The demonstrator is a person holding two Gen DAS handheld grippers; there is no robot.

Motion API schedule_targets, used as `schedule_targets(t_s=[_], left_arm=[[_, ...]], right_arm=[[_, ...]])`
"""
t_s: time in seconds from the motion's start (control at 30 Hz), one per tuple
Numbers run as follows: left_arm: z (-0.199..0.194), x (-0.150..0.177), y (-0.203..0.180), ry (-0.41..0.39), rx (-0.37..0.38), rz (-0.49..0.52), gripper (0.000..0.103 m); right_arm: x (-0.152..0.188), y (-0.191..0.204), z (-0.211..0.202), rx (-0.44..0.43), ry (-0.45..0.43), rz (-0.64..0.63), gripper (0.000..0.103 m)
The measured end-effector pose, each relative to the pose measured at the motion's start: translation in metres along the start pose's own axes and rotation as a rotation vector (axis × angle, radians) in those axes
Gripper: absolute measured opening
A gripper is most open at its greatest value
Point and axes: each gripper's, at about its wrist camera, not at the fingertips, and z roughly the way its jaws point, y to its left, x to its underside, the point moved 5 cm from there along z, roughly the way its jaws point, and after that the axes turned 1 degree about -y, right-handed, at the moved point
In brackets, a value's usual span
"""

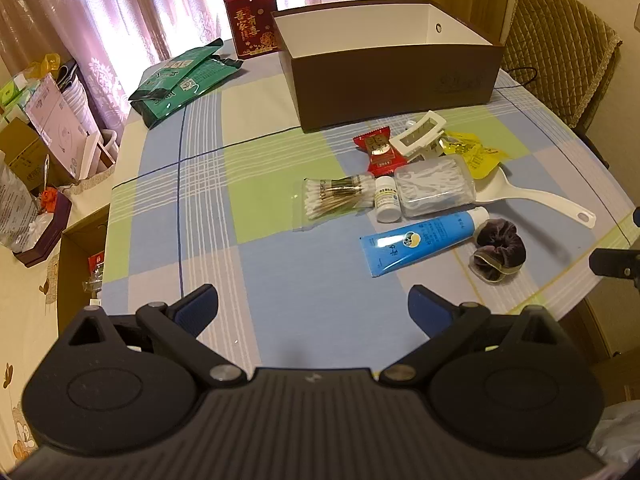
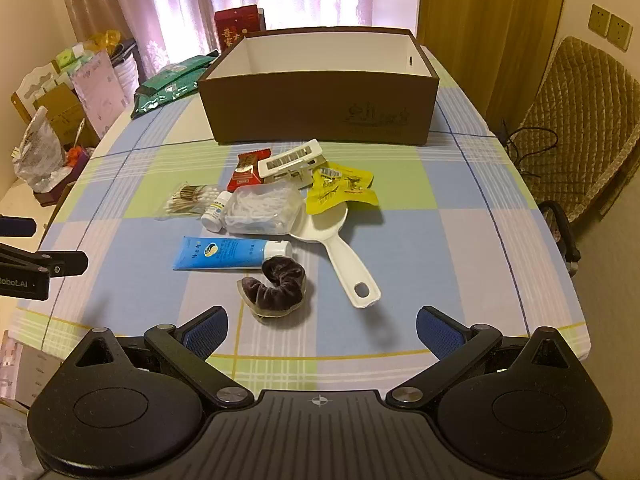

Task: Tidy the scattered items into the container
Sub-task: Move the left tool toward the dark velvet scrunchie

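On the checked tabletop (image 2: 460, 208) a brown box (image 2: 320, 108) with a white inside stands at the far side, open at the top, with nothing visible in it from either view. In front of it the scattered things lie in a loose cluster. Nearest the box are a red snack packet (image 2: 246, 170) and a white hair claw (image 2: 290, 162), which touch each other, with a yellow snack packet (image 2: 340, 188) just to the right. Below these sit a bag of cotton swabs (image 2: 190, 198), a small white pill bottle (image 2: 216, 212) lying beside a clear tub of floss picks (image 2: 264, 210), and a white scoop (image 2: 344, 264) whose bowl tucks under the yellow packet. A blue tube (image 2: 228, 254) lies crosswise closer in, its cap touching a dark velvet scrunchie (image 2: 276, 284), the nearest item to the right tongs (image 2: 322, 332). Green pouches (image 1: 180, 80) and a red tin (image 1: 252, 20) rest at the far left of the tabletop, apart from the cluster.

The right tongs hover released, fingers spread wide, holding nothing, over the near edge just short of the scrunchie. The left tongs (image 1: 314, 310) are likewise released and empty, over bare cloth to the left of the tube.
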Motion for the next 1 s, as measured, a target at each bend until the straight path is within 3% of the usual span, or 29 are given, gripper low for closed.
schedule_targets(t_s=[0.5, 0.77, 1.0], left_arm=[[0.007, 0.004, 0.009, 0.032, 0.039, 0.015, 0.100], [0.013, 0.002, 0.013, 0.034, 0.047, 0.027, 0.100], [0.022, -0.012, 0.003, 0.027, 0.062, 0.046, 0.100]], right_arm=[[0.003, 0.001, 0.005, -0.005, 0.023, 0.060, 0.103], [0.007, -0.019, 0.006, -0.021, 0.010, 0.166, 0.103], [0.002, -0.029, 0.013, -0.039, 0.012, 0.179, 0.103]])
